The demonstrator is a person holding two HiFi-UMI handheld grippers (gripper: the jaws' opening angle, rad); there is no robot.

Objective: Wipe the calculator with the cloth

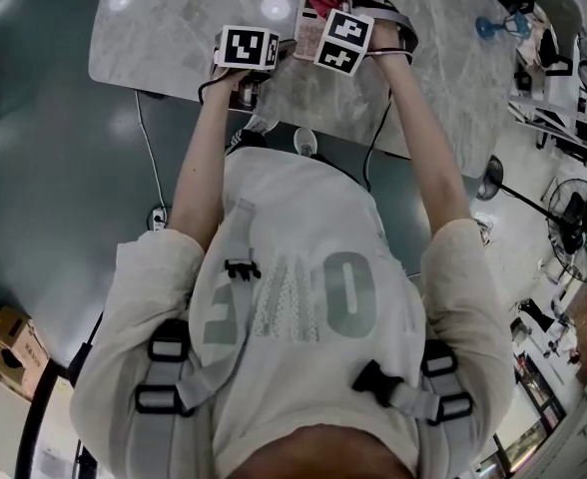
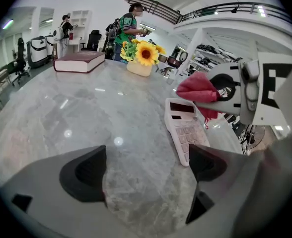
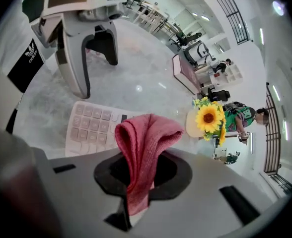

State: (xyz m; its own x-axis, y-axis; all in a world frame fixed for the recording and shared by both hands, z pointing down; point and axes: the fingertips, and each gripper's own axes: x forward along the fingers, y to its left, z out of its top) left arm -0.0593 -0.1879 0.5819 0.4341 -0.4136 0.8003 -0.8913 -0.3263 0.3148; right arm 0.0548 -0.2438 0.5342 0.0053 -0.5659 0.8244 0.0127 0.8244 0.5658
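Far L on the table (image 2: 46,113): dark-red hardback book (image 2: 80,61), lying flat by the far L edge. The tabletop is grey-white marble, glossy, w/ rounded corners. Its L part is bare, so lots of free room there.

L gripper (image 2: 145,170) sits low over the near part. Its jaws are wide apart w/ only marble btwn them. The pads are dark and rounded.

Behind it, mid-table, are sunflowers (image 2: 143,53) in a cream pot (image 2: 138,67). A person in a green top (image 2: 127,26) stands beyond the far edge.

Next R is the calculator (image 2: 185,128), lying flat on the marble. It's a thin slab, pale pink-white, w/ rows of squarish keys and a dark display at its far end. The L gripper's R jaw is just beside its near corner; can't tell if they touch.

Above the display end is the cloth (image 2: 198,90), pink-red, soft towelling weave, folded into a loop. R gripper (image 3: 143,175) is clamped on it, w/ the loop sticking out past the jaws. A tail hangs toward the calculator's R edge; touching or not, can't tell.

The two grippers are close together, so there's little room btwn them. Head view puts both not far in from the table's near edge.
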